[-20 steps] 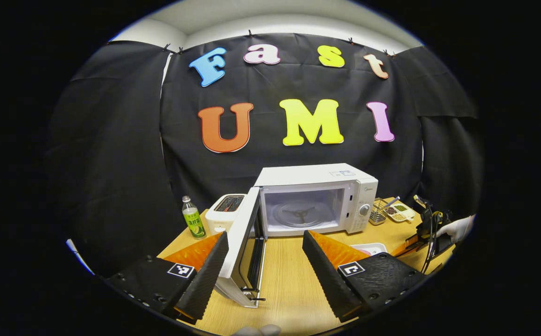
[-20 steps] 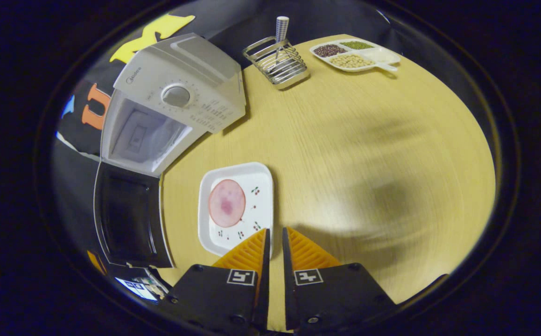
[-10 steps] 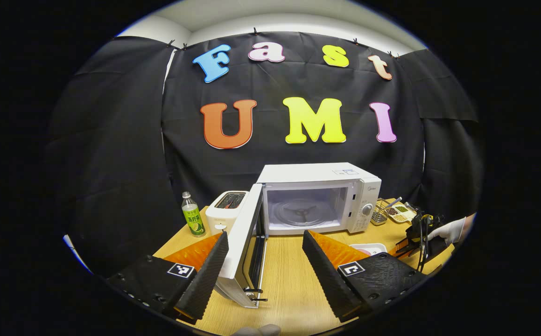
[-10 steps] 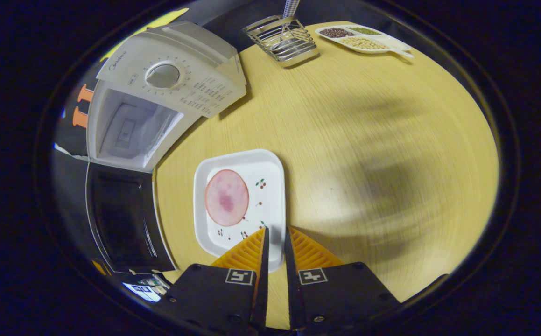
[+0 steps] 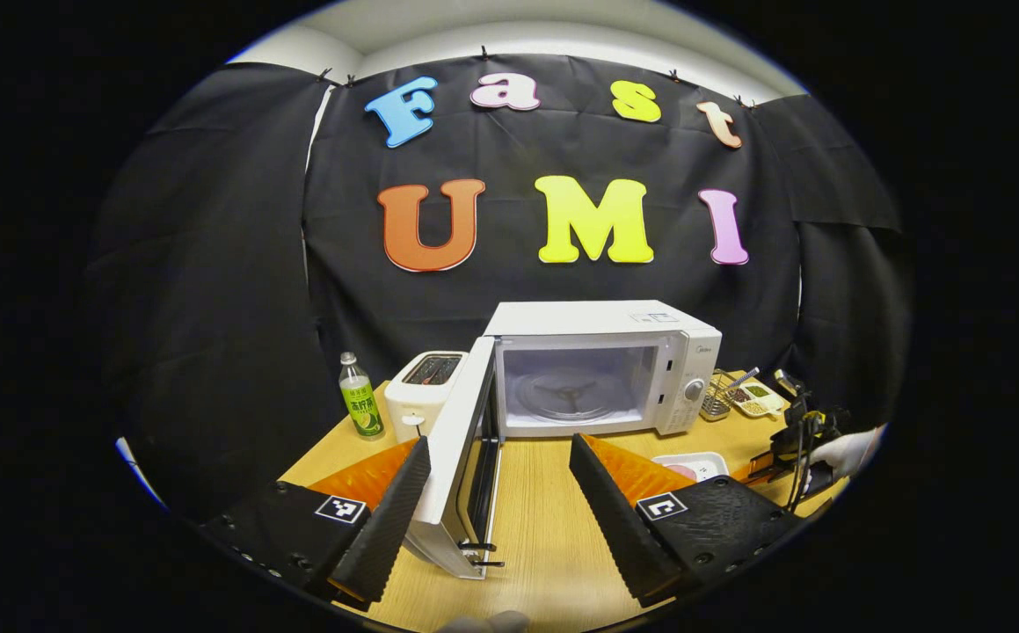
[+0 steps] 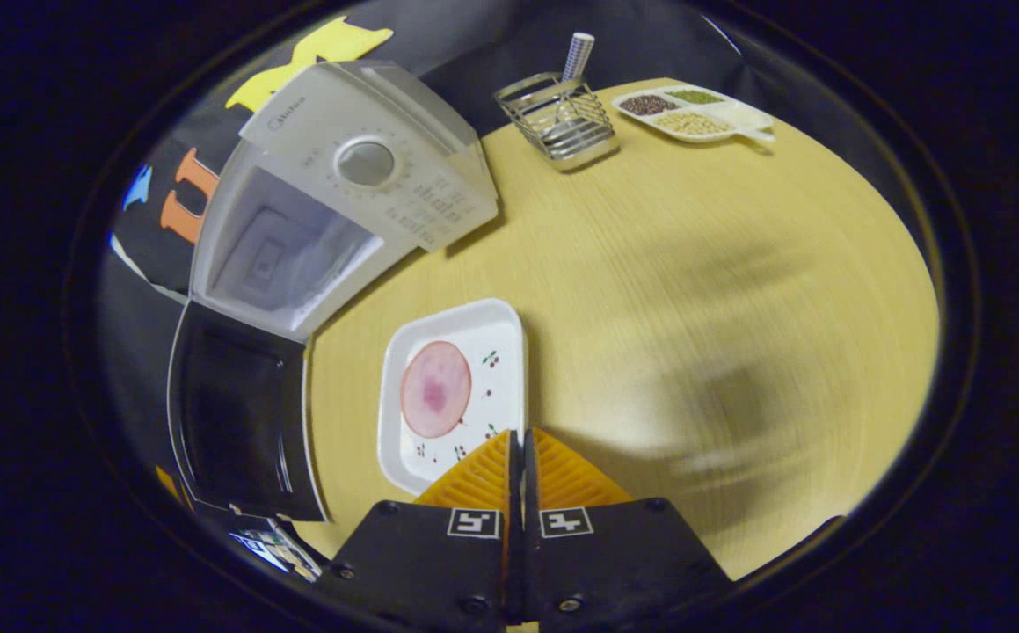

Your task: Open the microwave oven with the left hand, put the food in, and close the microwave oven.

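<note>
The white plate point(image 6: 454, 396) with its ham slice point(image 6: 435, 401) lies on the table point(image 6: 694, 290), its near edge pinched by the right gripper point(image 6: 520, 440), jaws clenched on the rim. Beyond the left gripper point(image 5: 500, 462), jaws released, stands the microwave point(image 5: 601, 369), door point(image 5: 461, 457) open.

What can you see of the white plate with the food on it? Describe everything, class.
The plate is a white, rounded rectangle with a raised rim and small cherry prints. It lies flat on the wooden table, in front of the open microwave. A round pink slice of meat lies on it. The right gripper is closed on its near rim.
</note>
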The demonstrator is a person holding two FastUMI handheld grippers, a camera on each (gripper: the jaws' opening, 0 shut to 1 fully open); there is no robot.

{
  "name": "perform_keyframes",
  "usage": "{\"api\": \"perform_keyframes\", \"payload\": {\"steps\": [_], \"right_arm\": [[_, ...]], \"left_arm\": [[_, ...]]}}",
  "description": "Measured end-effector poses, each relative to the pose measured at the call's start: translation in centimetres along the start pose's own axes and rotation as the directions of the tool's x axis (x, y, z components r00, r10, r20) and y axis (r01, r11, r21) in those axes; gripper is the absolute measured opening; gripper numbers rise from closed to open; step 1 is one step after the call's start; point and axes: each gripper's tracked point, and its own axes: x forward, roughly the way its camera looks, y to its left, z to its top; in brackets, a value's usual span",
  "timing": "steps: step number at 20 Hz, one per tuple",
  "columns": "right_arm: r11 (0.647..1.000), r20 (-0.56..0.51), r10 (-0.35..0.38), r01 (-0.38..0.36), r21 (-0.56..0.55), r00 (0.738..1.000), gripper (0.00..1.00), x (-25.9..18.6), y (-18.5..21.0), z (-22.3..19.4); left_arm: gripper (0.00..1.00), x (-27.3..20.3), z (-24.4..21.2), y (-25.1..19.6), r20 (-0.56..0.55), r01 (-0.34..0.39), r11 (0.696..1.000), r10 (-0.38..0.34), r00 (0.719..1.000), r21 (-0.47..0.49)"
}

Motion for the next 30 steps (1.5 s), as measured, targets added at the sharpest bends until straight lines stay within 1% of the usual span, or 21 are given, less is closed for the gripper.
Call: {"api": "perform_keyframes", "payload": {"steps": [1,2,5,7,9,10,11,12,14,15,16,17,19,21,24,25,26,27,28,29,30], "right_arm": [[1.0,0.034,0.018,-0.018,0.0,0.999,0.04,0.0,0.3,0.3],[1.0,0.033,0.025,-0.025,-0.003,0.999,0.04,0.0,0.4,0.1],[0.993,0.108,0.089,-0.096,0.064,0.99,0.04,-0.4,1.9,1.3],[0.988,0.161,0.111,-0.127,0.092,0.981,0.03,-1.0,3.2,2.0],[0.979,0.253,0.137,-0.17,0.11,0.958,0.03,-1.5,5.3,3.4],[0.972,0.302,0.153,-0.198,0.124,0.941,0.04,-1.7,6.6,4.2],[0.964,0.333,0.176,-0.231,0.133,0.926,0.0,-1.8,8.2,4.4],[0.951,0.372,0.203,-0.273,0.147,0.906,0.0,-1.8,10.0,4.8],[0.924,0.439,0.23,-0.337,0.182,0.869,0.0,-1.2,12.7,5.3],[0.915,0.474,0.224,-0.352,0.2,0.852,0.03,-0.6,13.7,5.7],[0.908,0.509,0.216,-0.363,0.21,0.834,0.04,0.0,14.5,6.0],[0.906,0.534,0.195,-0.359,0.223,0.823,0.03,0.8,15.1,6.1],[0.892,0.582,0.161,-0.37,0.26,0.797,0.04,2.0,17.0,6.0],[0.871,0.612,0.144,-0.393,0.294,0.777,0.04,3.4,18.5,6.7],[0.843,0.623,0.116,-0.409,0.35,0.774,0.03,6.2,20.7,8.2],[0.842,0.634,0.106,-0.409,0.353,0.766,0.0,7.0,21.1,8.8],[0.842,0.646,0.087,-0.403,0.359,0.758,0.04,8.0,21.4,9.6],[0.838,0.653,0.07,-0.4,0.372,0.754,0.0,8.9,21.8,10.2],[0.832,0.651,0.064,-0.401,0.384,0.756,0.0,9.7,22.3,10.9],[0.83,0.659,0.053,-0.399,0.389,0.75,0.03,10.4,22.8,11.5],[0.83,0.659,0.047,-0.396,0.392,0.751,0.0,11.2,23.2,11.9]], "left_arm": [[0.96,0.0,-0.1,0.1,-0.006,-0.001,1.0,0.001,1.0,0.003],[0.96,0.0,-0.2,0.1,-0.012,-0.002,1.0,0.002,1.0,0.01],[0.96,0.0,0.0,0.5,-0.015,-0.015,1.0,0.015,1.0,0.023],[0.96,-0.1,0.7,0.4,-0.004,-0.019,1.0,0.019,1.0,0.022],[0.96,-0.4,1.8,0.5,0.025,-0.033,0.999,0.032,0.999,0.04],[0.96,-0.4,2.2,0.6,0.038,-0.043,0.998,0.041,0.998,0.052],[0.96,-0.6,2.7,0.5,0.052,-0.044,0.997,0.041,0.998,0.061],[0.96,-0.6,3.0,0.3,0.061,-0.041,0.997,0.037,0.997,0.064],[0.96,-0.6,3.4,-0.1,0.074,-0.028,0.997,0.023,0.997,0.065],[0.96,-0.7,3.4,-0.2,0.079,-0.026,0.997,0.02,0.997,0.072],[0.96,-0.7,3.6,-0.4,0.086,-0.022,0.996,0.015,0.996,0.083],[0.96,-0.6,3.8,-0.5,0.093,-0.019,0.995,0.01,0.996,0.093],[0.96,-0.6,3.8,-0.7,0.104,-0.004,0.993,-0.008,0.995,0.12],[0.95,-0.5,3.2,-0.6,0.1,0.008,0.991,-0.021,0.995,0.134],[0.95,-0.1,2.3,0.0,0.083,0.013,0.99,-0.025,0.996,0.14],[0.96,-0.1,2.1,0.3,0.08,0.014,0.99,-0.026,0.996,0.142],[0.96,0.1,2.0,0.5,0.078,0.013,0.99,-0.024,0.997,0.144],[0.96,0.3,2.0,0.7,0.077,0.011,0.989,-0.022,0.997,0.148],[0.96,0.7,1.9,1.0,0.073,0.008,0.989,-0.019,0.997,0.15],[0.96,1.0,1.9,1.2,0.072,0.007,0.988,-0.018,0.997,0.154],[0.96,1.2,1.9,1.4,0.068,0.004,0.987,-0.015,0.998,0.158]]}}
